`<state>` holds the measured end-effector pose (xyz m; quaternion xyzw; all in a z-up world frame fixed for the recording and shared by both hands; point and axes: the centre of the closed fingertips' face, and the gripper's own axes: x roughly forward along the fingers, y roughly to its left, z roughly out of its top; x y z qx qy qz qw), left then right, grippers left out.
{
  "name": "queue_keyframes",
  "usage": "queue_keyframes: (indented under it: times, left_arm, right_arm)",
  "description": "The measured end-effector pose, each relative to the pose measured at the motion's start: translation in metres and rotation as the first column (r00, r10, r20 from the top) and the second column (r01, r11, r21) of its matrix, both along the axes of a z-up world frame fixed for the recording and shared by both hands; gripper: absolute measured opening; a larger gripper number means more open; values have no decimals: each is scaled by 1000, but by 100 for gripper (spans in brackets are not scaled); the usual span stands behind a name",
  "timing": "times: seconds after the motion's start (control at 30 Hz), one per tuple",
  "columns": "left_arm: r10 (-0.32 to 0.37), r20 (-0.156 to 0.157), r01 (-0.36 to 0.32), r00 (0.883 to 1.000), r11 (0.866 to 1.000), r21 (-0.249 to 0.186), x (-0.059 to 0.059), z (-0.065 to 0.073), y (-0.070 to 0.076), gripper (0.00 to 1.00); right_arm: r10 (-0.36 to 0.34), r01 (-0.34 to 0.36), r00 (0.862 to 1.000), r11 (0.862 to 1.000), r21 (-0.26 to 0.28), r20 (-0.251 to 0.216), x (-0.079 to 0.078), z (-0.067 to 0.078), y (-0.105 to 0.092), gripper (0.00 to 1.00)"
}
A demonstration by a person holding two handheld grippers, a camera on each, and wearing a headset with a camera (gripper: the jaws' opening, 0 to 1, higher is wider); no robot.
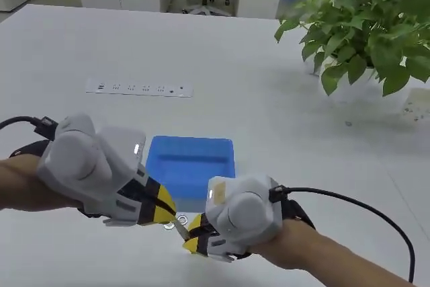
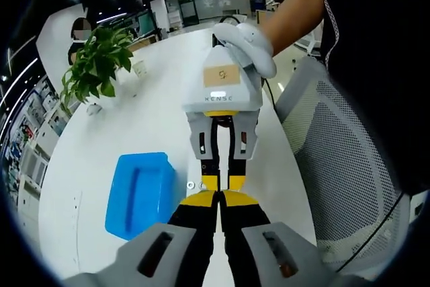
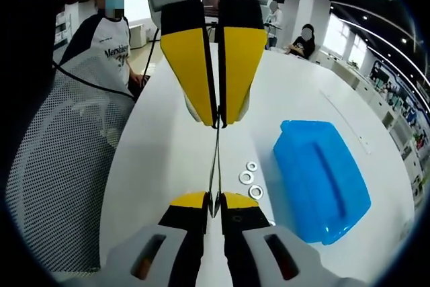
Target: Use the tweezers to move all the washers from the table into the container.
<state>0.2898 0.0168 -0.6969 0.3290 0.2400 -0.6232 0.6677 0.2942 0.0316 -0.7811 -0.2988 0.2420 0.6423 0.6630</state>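
Two handheld claws meet nose to nose low over a white counter, with a slim pair of metal tweezers held between them. The left claw is closed, its yellow-tipped jaws pinching one end of the tweezers. The right claw faces it and is closed too, pinching the other end. The tweezers run in a straight line from one claw to the other. Which end carries the tips cannot be made out.

Three small silver washers lie flat on the counter in a short row just beside the tweezers, on the side of the claws away from the person. Just past them, farther from both claws, sits the blue container, a shallow rectangular tray. The washers are near its closest wall but not touching it.

The step in hand looks like settling the grip on the tweezers, before any of these three washers is lifted. The next move likely calls for one claw to let go while the other holds the tweezers across both legs, so a squeeze shuts the tips. The tips must then come down to the nearest washer. It is thin and flush with the counter, so a low approach at its edge or through its hole seems needed, then a short carry to the container.
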Motion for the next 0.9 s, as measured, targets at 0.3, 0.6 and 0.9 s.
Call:
queue_keyframes:
  times: [0.3,0.6,0.9]
  left_arm:
    - [-28,-3,27,1000,999,-22,-2,-2,-10,6]
    - [-34,-23,32,999,997,-68,0,-8,-14,6]
    - [-24,-56,18,998,995,-99,-3,-21,-16,6]
  right_arm:
    - [-14,15,1000,1000,23,-27,-6,-2,3,9]
    - [-27,29,999,999,39,-41,-6,-2,1,9]
    - [-20,22,999,999,34,-38,-7,-2,1,9]
